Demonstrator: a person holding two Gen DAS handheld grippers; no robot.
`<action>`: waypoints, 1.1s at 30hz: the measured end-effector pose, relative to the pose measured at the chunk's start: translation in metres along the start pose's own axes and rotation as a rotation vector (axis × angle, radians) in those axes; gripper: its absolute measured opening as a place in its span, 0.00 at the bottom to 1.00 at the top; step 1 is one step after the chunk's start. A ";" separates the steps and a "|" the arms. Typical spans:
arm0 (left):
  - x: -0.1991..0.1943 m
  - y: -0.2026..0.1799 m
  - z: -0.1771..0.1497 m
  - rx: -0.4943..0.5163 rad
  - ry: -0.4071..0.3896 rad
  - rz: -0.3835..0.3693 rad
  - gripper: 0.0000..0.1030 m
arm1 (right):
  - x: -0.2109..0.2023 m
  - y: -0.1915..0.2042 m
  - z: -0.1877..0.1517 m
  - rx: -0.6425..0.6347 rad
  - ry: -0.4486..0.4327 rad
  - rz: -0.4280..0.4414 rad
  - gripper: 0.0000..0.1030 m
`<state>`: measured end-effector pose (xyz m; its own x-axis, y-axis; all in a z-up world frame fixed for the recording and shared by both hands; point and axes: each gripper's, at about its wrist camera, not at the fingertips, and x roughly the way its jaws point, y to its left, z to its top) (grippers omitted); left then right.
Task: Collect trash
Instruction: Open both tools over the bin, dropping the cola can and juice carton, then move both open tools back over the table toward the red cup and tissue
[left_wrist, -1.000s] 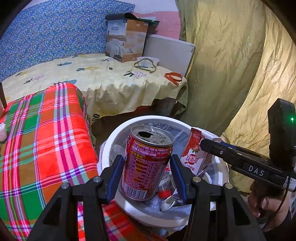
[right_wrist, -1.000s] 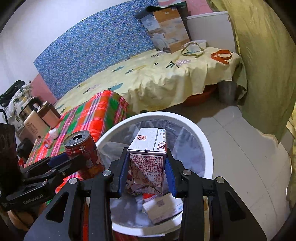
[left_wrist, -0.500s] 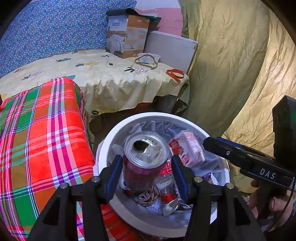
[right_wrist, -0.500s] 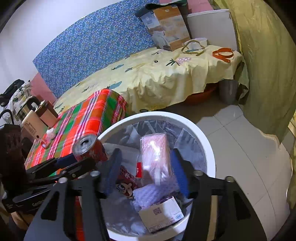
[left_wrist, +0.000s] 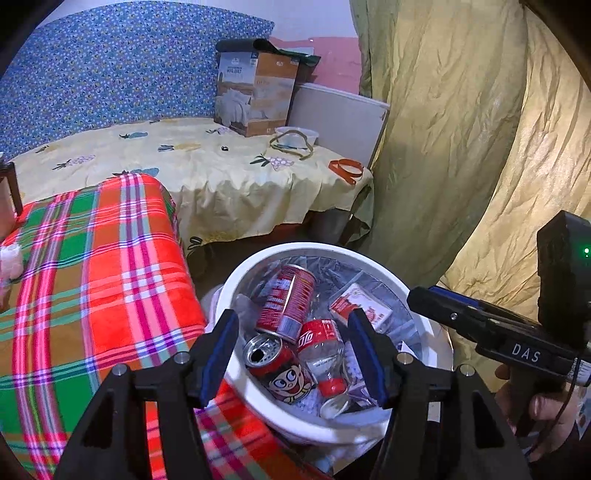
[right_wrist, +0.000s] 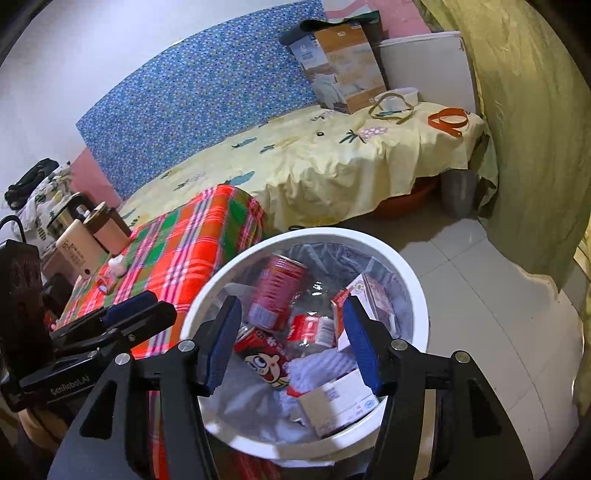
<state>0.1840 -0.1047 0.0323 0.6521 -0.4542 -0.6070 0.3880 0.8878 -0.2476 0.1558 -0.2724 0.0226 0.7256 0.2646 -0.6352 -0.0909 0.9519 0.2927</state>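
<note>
Left gripper (left_wrist: 291, 354): fingers spread, empty, above the bin.
Right gripper (right_wrist: 291, 345): spread, empty.
Red can (left_wrist: 286, 302): lying tilted inside the white bin (left_wrist: 424, 325), atop other trash.
Carton (right_wrist: 364, 295): against the bin wall.
Edges: plaid table (left_wrist: 92, 280) touches the bin's left; tiled floor (right_wrist: 480, 280) open right.

**Lighting and picture quality, both wrist views**

Even indoor light is falling from overhead, with no source showing. My left gripper (left_wrist: 291, 354) and right gripper (right_wrist: 291, 350) are showing as dark shapes with little surface detail. The bin liner (right_wrist: 325, 258) is giving off small glints. The tall red can (right_wrist: 277, 291) is smearing in the right view. Straight edges are bowing toward the black corners. Shadow is pooling under the bed (left_wrist: 207, 177).
</note>
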 end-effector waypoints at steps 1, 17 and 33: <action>-0.004 0.002 -0.001 -0.007 -0.004 0.000 0.62 | -0.001 0.002 0.000 -0.005 -0.003 0.006 0.57; -0.061 0.030 -0.028 -0.055 -0.067 0.095 0.62 | -0.011 0.051 -0.011 -0.112 -0.015 0.073 0.57; -0.098 0.083 -0.043 -0.128 -0.092 0.211 0.62 | 0.008 0.100 -0.021 -0.166 0.079 0.172 0.57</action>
<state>0.1240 0.0166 0.0388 0.7687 -0.2573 -0.5856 0.1549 0.9632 -0.2198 0.1384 -0.1716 0.0319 0.6345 0.4300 -0.6423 -0.3238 0.9024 0.2842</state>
